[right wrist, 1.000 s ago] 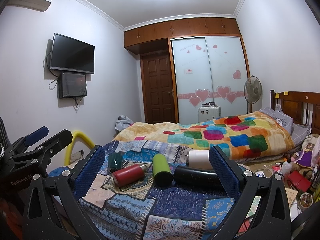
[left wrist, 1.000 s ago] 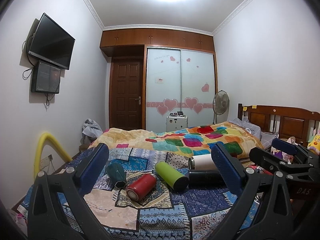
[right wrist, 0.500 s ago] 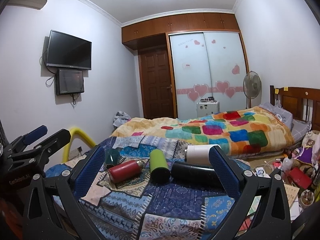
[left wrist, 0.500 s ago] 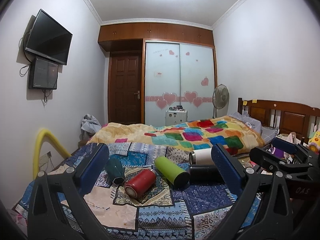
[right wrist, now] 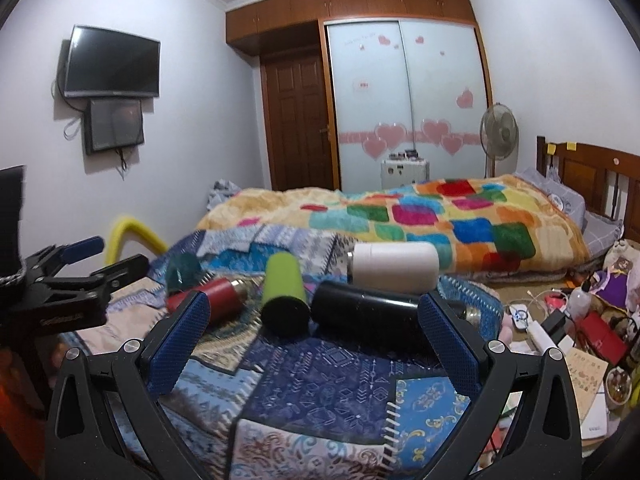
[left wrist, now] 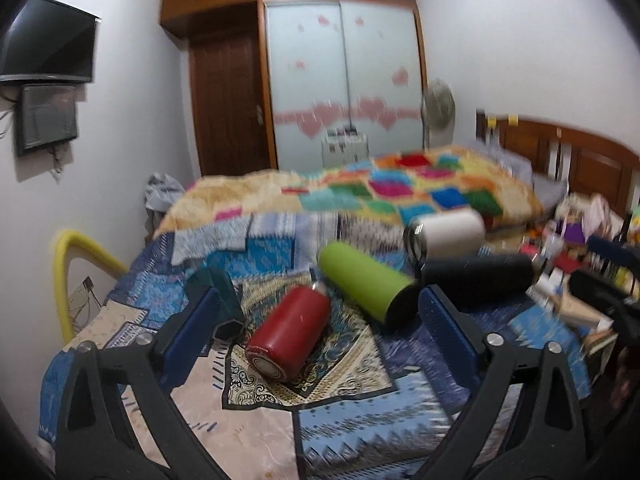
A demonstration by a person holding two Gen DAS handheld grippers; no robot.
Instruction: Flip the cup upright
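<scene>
Several cups lie on their sides on a patchwork blue cloth (left wrist: 340, 424): a dark green cup (left wrist: 218, 296), a red flask (left wrist: 290, 332), a lime green flask (left wrist: 364, 284), a black flask (left wrist: 476, 278) and a white flask (left wrist: 450, 234). My left gripper (left wrist: 316, 338) is open and empty, its jaws to either side of the red flask, short of it. My right gripper (right wrist: 312, 338) is open and empty, in front of the lime green flask (right wrist: 284, 286) and black flask (right wrist: 368, 306). The red flask (right wrist: 218, 294), white flask (right wrist: 394, 266) and green cup (right wrist: 182, 272) lie beyond. The left gripper (right wrist: 84, 264) shows at the left.
A colourful blanket (right wrist: 420, 220) covers the bed behind the cloth. A yellow foam tube (left wrist: 66, 264) stands at the left wall. Clutter (right wrist: 580, 332) of boxes, cables and bottles fills the floor at the right. A wooden headboard (right wrist: 592, 176) is far right.
Both grippers have moved forward and tilted down toward the cups, which look larger. The left view is blurred by motion. Both stay open.
</scene>
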